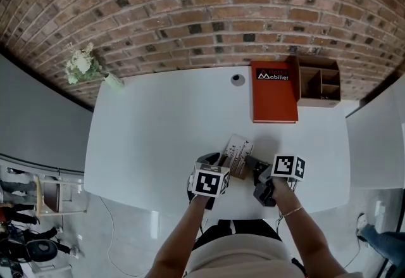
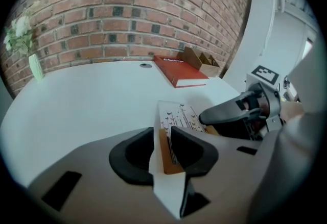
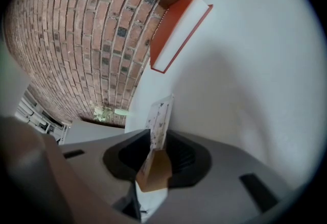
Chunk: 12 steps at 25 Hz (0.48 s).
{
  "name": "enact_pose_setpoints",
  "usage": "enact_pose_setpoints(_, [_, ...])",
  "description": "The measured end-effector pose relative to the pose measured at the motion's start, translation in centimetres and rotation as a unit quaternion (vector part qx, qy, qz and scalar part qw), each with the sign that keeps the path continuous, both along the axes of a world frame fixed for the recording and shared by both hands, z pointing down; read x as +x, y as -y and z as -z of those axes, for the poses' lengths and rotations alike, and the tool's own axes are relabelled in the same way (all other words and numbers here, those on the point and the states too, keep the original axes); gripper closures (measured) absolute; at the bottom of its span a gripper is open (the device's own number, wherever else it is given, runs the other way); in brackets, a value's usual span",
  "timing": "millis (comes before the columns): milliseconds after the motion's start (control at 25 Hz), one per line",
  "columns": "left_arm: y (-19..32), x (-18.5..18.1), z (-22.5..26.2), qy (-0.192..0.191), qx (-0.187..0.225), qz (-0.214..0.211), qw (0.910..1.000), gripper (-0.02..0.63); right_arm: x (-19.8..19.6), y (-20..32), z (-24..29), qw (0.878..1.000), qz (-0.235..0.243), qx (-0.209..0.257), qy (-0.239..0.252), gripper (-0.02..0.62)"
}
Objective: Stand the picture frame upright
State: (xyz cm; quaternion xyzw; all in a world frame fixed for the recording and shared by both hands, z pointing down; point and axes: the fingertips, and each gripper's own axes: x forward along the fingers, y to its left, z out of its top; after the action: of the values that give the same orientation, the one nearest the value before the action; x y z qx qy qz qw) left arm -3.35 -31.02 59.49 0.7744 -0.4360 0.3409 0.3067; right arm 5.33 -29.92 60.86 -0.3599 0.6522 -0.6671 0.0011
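Frame handling first: the picture frame [image 1: 238,155] looks light, thin and stiff, a pale printed front on a brown backing. It probably has a glazed or glossy face that could slip or crack under a hard squeeze. Take it by the rim, not the middle of the face, and keep your pressure gentle and even.

Your left gripper [image 2: 166,139] has its fingers closed on one edge of the frame, with the white rim and brown backing pinched between the dark pads. Your right gripper [image 3: 157,141] is clamped on the frame too, and the panel runs edge-on out past its fingertips. The frame hangs between your two sets of fingers, tilted, over the near part of the table [image 1: 158,131]. Whether its lower edge touches the tabletop cannot be told.

I count one frame and two grippers on it. Well beyond your fingertips, toward the brick wall, lie one red book [image 1: 274,101] and one wooden box [image 1: 319,83] just beside it. One vase of flowers [image 1: 85,68] stands far off to the left of your left fingers.
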Motion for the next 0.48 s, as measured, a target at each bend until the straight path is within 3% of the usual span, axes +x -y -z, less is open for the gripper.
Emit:
enact_pose_setpoints(280, [-0.04,0.27,0.02,-0.009,-0.011,0.007,0.9999,0.540,0.00,0.00,0.05,1.000,0.001,0.002,0.000,0.495])
enact_pose_setpoints(480, [-0.18,-0.10,0.36,-0.019,0.010,0.029,0.9994,0.565,-0.15,-0.17,0.22,1.000,0.005,0.008,-0.002,0.495])
